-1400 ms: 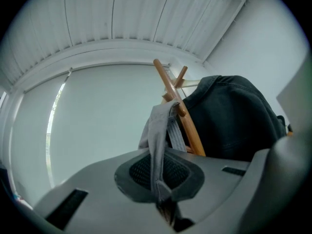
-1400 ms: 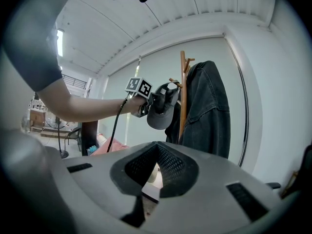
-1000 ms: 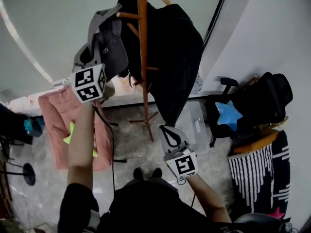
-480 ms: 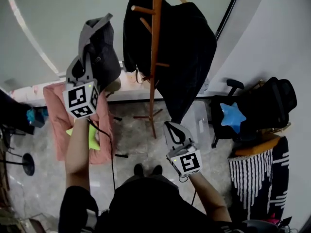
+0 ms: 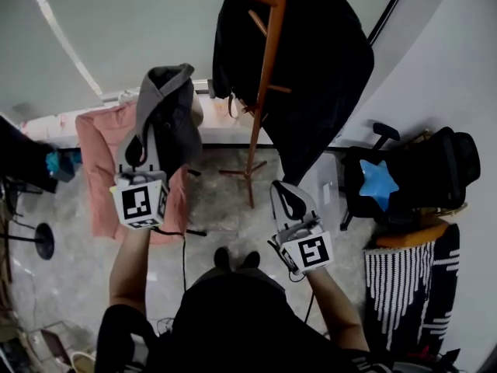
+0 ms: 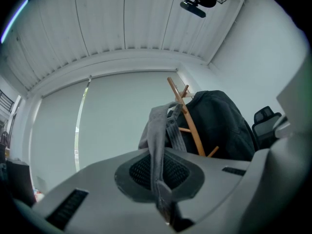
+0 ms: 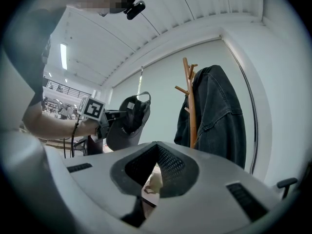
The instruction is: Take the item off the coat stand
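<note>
A grey cap hangs from my left gripper, which is shut on its strap, left of the wooden coat stand and apart from it. A black jacket still hangs on the stand. In the left gripper view the cap's grey strap is pinched between the jaws, with the stand and jacket behind. My right gripper is shut and holds nothing, low beside the stand's foot. The right gripper view shows the cap, the stand and the jacket.
A pink armchair stands on the left under the cap. A black office chair with a blue star cushion is at the right, and striped cloth lies near it. A black cable runs across the tiled floor.
The left gripper has carried the cap away from the stand's pegs, down and toward me. The right gripper has stayed low and shut.
</note>
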`<state>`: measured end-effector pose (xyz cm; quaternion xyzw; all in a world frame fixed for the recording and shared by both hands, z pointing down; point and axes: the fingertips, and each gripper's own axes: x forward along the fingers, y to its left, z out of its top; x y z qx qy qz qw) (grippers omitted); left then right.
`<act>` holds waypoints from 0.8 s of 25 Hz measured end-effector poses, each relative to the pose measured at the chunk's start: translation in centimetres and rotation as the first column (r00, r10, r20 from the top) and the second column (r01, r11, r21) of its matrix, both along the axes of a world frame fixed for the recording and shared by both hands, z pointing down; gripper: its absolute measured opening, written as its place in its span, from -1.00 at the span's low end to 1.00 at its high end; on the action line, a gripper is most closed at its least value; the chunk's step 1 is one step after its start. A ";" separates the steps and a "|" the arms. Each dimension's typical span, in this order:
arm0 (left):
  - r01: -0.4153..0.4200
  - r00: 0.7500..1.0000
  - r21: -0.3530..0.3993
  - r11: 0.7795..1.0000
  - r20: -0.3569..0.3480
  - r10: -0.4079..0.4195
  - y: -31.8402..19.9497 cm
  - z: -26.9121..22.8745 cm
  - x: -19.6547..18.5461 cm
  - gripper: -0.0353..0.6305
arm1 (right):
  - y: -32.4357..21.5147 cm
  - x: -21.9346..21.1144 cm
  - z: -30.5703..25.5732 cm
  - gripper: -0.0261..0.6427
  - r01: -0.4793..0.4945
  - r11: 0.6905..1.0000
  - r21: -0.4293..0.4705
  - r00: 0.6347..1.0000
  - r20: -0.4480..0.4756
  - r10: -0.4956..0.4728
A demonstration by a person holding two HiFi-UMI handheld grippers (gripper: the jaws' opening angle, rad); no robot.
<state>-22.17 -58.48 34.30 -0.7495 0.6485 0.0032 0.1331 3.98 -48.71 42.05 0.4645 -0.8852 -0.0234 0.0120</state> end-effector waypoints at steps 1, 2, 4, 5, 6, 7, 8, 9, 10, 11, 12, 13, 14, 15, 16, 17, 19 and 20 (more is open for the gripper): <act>0.002 1.000 -0.004 1.000 0.002 -0.002 0.6 0.5 -0.1 -0.82 | 0.0 -0.1 0.0 -0.87 0.004 1.000 0.002 1.000 -0.006 -0.004; 0.004 1.000 -0.012 1.000 0.005 -0.004 1.2 1.1 -0.2 -0.82 | 0.0 -0.1 0.1 -0.87 0.007 1.000 0.001 1.000 -0.008 -0.007; 0.011 1.000 -0.055 0.998 0.011 -0.010 2.3 2.4 -0.5 -0.82 | 0.1 -0.1 0.1 -0.87 0.008 1.000 -0.004 1.000 -0.003 -0.008; 0.015 1.000 -0.076 0.997 0.012 -0.014 2.8 3.1 -0.6 -0.82 | 0.1 -0.2 0.2 -0.87 0.007 1.000 -0.006 1.000 -0.001 -0.007; 0.015 1.000 -0.084 0.996 0.011 -0.014 3.3 3.7 -0.7 -0.82 | 0.1 -0.3 0.2 -0.87 0.006 1.000 -0.006 1.000 0.002 -0.006; 0.009 1.000 -0.078 0.997 0.009 -0.009 3.7 4.2 -0.7 -0.82 | 0.0 -0.3 0.3 -0.87 0.004 1.000 -0.005 1.000 0.004 -0.004; 0.000 1.000 -0.063 0.998 0.004 0.000 4.1 4.6 -0.6 -0.82 | 0.0 -0.4 0.4 -0.87 0.002 1.000 -0.002 1.000 0.004 -0.002; -0.009 1.000 -0.045 0.999 -0.004 0.009 4.4 4.9 -0.6 -0.82 | -0.1 -0.5 0.5 -0.87 0.000 1.000 0.000 1.000 0.001 0.000; -0.015 1.000 -0.031 0.999 -0.011 0.015 4.8 5.2 -0.5 -0.82 | -0.2 -0.5 0.6 -0.87 -0.003 1.000 0.002 1.000 -0.003 0.003; -0.017 1.000 -0.026 1.000 -0.015 0.016 5.2 5.5 -0.5 -0.82 | -0.2 -0.5 0.7 -0.87 -0.009 1.000 0.003 1.000 -0.005 0.009; -0.016 1.000 -0.026 1.000 -0.017 0.015 5.7 5.9 -0.6 -0.82 | -0.2 -0.5 0.8 -0.87 -0.015 1.000 0.005 1.000 -0.006 0.015; -0.014 1.000 -0.030 0.999 -0.018 0.014 6.1 6.4 -0.7 -0.82 | -0.2 -0.4 0.8 -0.87 -0.021 1.000 0.009 1.000 -0.006 0.021; -0.012 1.000 -0.035 0.999 -0.019 0.011 6.6 6.9 -0.8 -0.82 | -0.2 -0.3 0.9 -0.87 -0.028 1.000 0.013 1.000 -0.007 0.028; -0.010 1.000 -0.041 0.999 -0.020 0.009 7.0 7.3 -0.9 -0.82 | -0.2 -0.2 0.9 -0.87 -0.033 0.999 0.016 0.999 -0.010 0.033; -0.009 1.000 -0.048 0.999 -0.021 0.008 7.3 7.8 -1.0 -0.82 | -0.2 0.0 0.9 -0.87 -0.039 0.999 0.017 0.999 -0.012 0.039; -0.008 1.000 -0.052 0.999 -0.020 0.007 7.6 8.2 -1.0 -0.82 | -0.3 0.1 1.0 -0.87 -0.046 0.999 0.017 0.999 -0.010 0.046; -0.005 1.000 -0.052 0.999 -0.015 0.005 8.2 8.7 -1.1 -0.82 | -0.4 0.4 1.1 -0.87 -0.055 0.998 0.018 0.998 -0.010 0.055; -0.003 1.000 -0.055 0.998 -0.014 0.003 8.5 9.0 -1.2 -0.82 | -0.4 0.6 1.3 -0.87 -0.056 0.998 0.018 0.998 -0.013 0.057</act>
